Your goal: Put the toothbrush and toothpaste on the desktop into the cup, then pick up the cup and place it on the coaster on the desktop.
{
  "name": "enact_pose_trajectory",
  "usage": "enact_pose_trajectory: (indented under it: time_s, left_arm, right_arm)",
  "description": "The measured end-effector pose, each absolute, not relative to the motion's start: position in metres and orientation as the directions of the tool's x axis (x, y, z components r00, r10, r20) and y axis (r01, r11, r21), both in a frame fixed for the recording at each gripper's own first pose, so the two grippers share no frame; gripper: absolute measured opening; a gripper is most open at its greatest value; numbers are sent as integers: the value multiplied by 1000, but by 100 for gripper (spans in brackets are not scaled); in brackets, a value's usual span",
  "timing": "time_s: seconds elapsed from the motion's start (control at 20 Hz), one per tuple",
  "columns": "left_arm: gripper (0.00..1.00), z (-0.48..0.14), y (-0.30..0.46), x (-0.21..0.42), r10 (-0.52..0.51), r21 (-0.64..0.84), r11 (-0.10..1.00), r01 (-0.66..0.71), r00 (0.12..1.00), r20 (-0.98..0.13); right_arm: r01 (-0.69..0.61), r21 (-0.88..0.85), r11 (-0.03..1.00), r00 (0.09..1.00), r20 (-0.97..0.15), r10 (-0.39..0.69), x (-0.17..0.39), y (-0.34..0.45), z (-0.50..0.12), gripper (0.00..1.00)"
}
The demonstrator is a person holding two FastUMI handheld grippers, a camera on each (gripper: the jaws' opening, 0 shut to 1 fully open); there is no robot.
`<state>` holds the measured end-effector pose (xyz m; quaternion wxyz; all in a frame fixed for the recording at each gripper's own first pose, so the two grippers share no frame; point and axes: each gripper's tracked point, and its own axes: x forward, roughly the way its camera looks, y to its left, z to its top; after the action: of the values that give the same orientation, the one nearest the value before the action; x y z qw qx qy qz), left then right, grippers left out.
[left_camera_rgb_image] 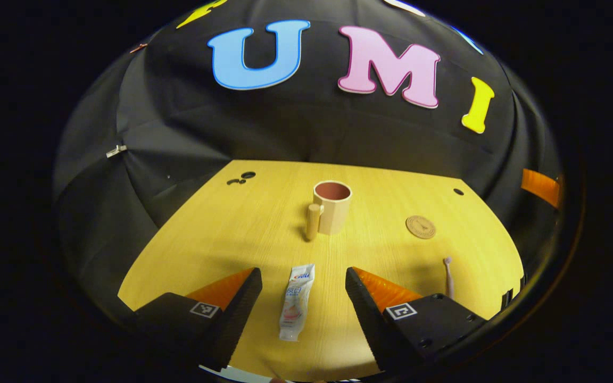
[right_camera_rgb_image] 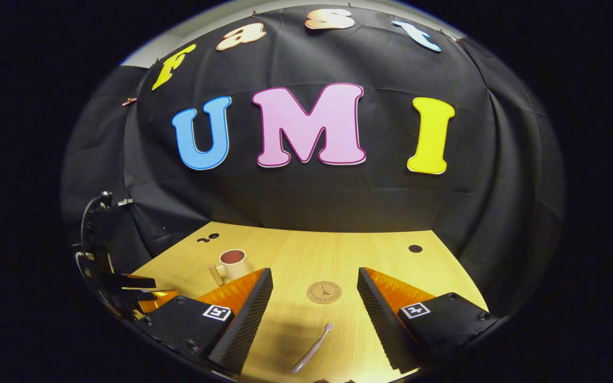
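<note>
A white toothpaste tube (left_camera_rgb_image: 297,301) lies flat on the wooden desktop (left_camera_rgb_image: 264,223), between the spread fingers of my open left gripper (left_camera_rgb_image: 304,279), untouched. Farther back stands a beige cup (left_camera_rgb_image: 332,206) with a handle on its left side and nothing visible inside. A round brown coaster (left_camera_rgb_image: 421,226) lies to its right. The pale toothbrush (left_camera_rgb_image: 448,275) rests near the right front edge. In the right gripper view, the toothbrush (right_camera_rgb_image: 313,348) lies between the fingers of my open right gripper (right_camera_rgb_image: 314,279), with the coaster (right_camera_rgb_image: 324,292) just beyond and the cup (right_camera_rgb_image: 231,264) at the left.
Small dark holes (left_camera_rgb_image: 241,178) mark the desktop's far left corner and another hole (right_camera_rgb_image: 415,248) sits at the far right. The left gripper's body (right_camera_rgb_image: 125,287) shows at the left edge of the right gripper view. Black cloth walls close the back and sides.
</note>
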<state>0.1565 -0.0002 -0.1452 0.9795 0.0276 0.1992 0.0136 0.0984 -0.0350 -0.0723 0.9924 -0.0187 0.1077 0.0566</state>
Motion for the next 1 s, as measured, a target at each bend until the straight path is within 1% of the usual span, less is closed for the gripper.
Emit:
enact_pose_trajectory:
  time_s: [0.2,0.4,0.6,0.65,0.75,0.8,0.85,1.0]
  left_arm:
    - [98,-181,4,173,47,76,997,-14,891,-451]
    - [96,-217,13,190,80,119,993,-22,858,-508]
    - [95,-245,19,193,78,105,994,-22,821,-566]
    - [95,-249,16,192,56,96,995,1,812,-582]
    - [92,-257,16,190,49,117,993,27,802,-596]
    - [86,-261,18,191,54,133,991,33,798,-601]
    - [84,-262,17,190,53,140,989,39,797,-601]
    - [85,-263,14,193,40,115,993,35,804,-594]
  right_arm:
    - [-129,-50,990,962,-247,113,104,-42,-83,99]
    - [-136,-52,989,952,-282,116,104,-47,-97,98]
    - [-135,-45,990,947,-299,116,100,-49,-106,98]
    - [-131,-43,990,947,-303,112,100,-50,-109,98]
    - [-118,-35,992,945,-312,101,98,-52,-113,98]
    - [-114,-24,993,945,-311,101,97,-53,-114,98]
    - [-109,-15,994,946,-310,99,96,-52,-115,98]
    - [-98,-13,995,947,-308,89,92,-55,-117,98]
